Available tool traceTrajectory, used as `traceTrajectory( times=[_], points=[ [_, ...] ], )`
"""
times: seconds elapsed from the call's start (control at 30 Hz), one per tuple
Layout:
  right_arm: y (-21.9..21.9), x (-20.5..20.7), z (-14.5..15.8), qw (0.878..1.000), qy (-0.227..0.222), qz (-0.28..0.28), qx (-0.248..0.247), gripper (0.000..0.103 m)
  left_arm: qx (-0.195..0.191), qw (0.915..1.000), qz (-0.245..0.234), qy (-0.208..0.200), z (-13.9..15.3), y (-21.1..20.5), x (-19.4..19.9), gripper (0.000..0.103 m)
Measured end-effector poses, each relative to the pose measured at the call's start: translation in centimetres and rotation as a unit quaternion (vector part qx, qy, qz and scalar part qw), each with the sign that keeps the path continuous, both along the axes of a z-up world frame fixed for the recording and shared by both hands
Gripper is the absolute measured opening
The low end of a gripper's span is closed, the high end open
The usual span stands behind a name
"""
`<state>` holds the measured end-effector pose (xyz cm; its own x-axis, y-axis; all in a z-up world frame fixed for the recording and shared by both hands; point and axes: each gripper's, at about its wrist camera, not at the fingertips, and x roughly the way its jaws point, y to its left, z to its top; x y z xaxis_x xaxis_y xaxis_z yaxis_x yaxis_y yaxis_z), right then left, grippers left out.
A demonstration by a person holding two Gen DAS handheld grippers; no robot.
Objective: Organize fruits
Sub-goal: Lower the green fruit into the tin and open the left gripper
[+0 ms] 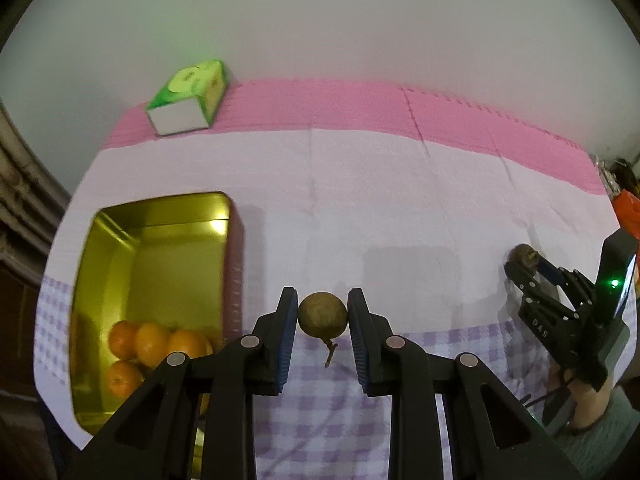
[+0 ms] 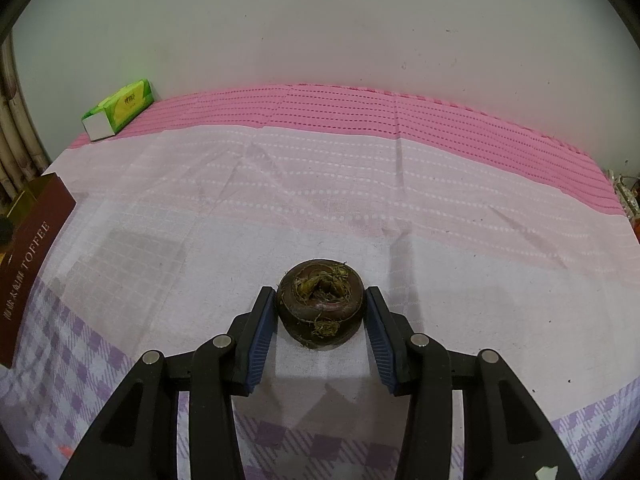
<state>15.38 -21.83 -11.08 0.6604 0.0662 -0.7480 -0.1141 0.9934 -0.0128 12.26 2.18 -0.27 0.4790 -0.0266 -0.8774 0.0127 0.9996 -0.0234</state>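
My left gripper [image 1: 322, 314] is shut on a small round tan longan [image 1: 322, 314] with a short stem hanging down, held above the cloth. To its left stands a gold tin [image 1: 120, 240] with several oranges [image 1: 150, 342] in its near end. In the right wrist view my right gripper [image 2: 320, 312] is shut on a dark brown water chestnut [image 2: 320, 308] with dry roots on top, resting on the cloth. The left wrist view shows that right gripper [image 1: 520, 268] at the far right, its tips around the same chestnut [image 1: 524, 258].
A green tissue pack [image 1: 188, 96] lies at the back left on the pink strip of the tablecloth [image 1: 400, 200]. The tin's brown outer side [image 2: 28, 264], marked TOFFEE, shows at the left edge. A pale wall [image 2: 320, 20] stands behind the table. Clutter sits at the far right edge.
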Motion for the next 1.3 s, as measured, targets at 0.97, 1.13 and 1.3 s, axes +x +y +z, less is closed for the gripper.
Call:
traceTrajectory(
  times=[0.97,1.13,1.3],
  points=[
    [-0.1,0.3,0.0,1.0,0.0,0.0,-0.003,0.042,0.013,0.9981,0.059,0.011,-1.4,12.8,-3.8,0.027],
    [-0.1,0.3,0.0,1.0,0.0,0.0,-0.003,0.042,0.003,0.9984,0.054,0.014,-2.2,13.5,-3.8,0.027],
    [-0.2,0.3,0.0,1.0,0.0,0.0,-0.004,0.043,0.009,0.9981,0.055,0.027,-3.2,13.9,-3.9,0.027]
  ],
)
